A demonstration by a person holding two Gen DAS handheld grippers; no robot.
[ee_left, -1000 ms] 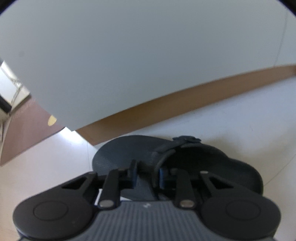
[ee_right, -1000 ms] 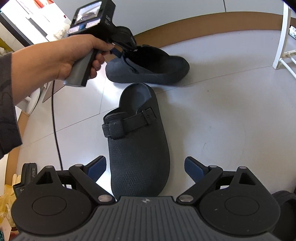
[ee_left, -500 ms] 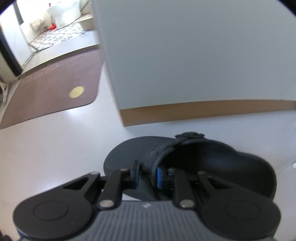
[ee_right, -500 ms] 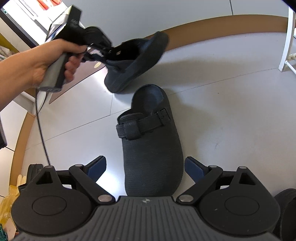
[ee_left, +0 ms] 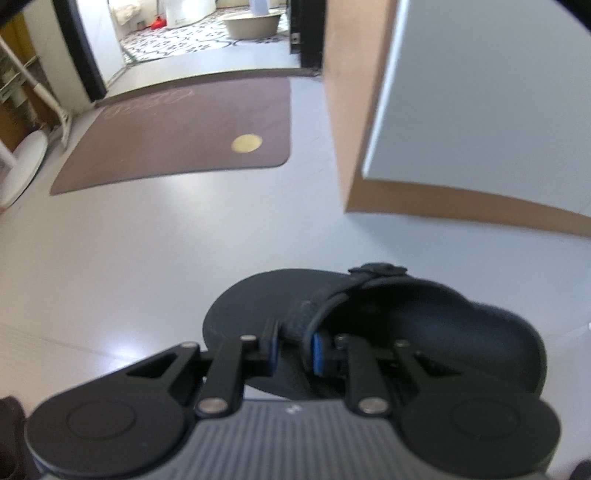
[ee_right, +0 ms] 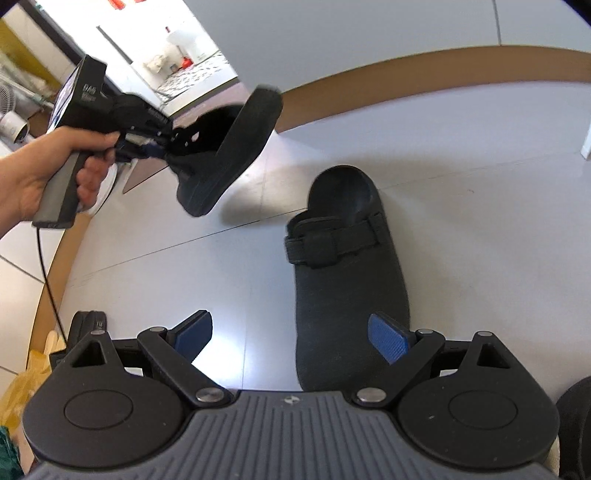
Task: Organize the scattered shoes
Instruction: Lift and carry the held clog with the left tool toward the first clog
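My left gripper [ee_left: 293,347] is shut on the strap edge of a black clog [ee_left: 424,325] and holds it in the air. In the right wrist view that held clog [ee_right: 229,155] hangs tilted with its sole turned up and to the right. A person's hand grips the left gripper [ee_right: 155,144] there. A second black clog [ee_right: 347,280] lies flat on the pale floor, toe towards me. My right gripper [ee_right: 291,336] hovers open just above the toe end, which lies between its blue pads [ee_right: 388,339] with nothing touching.
A brown mat [ee_left: 177,129] lies ahead on the left before a tiled doorway [ee_left: 207,26]. A wall corner with brown skirting [ee_left: 461,199] stands at the right. Another dark shoe [ee_right: 576,424] shows at the lower right edge, and a white furniture leg [ee_right: 587,144] at the right.
The left gripper has lifted the clog off the floor and swung it leftwards, away from the wall, tipping it on edge. The right gripper has shifted slightly over the other clog.
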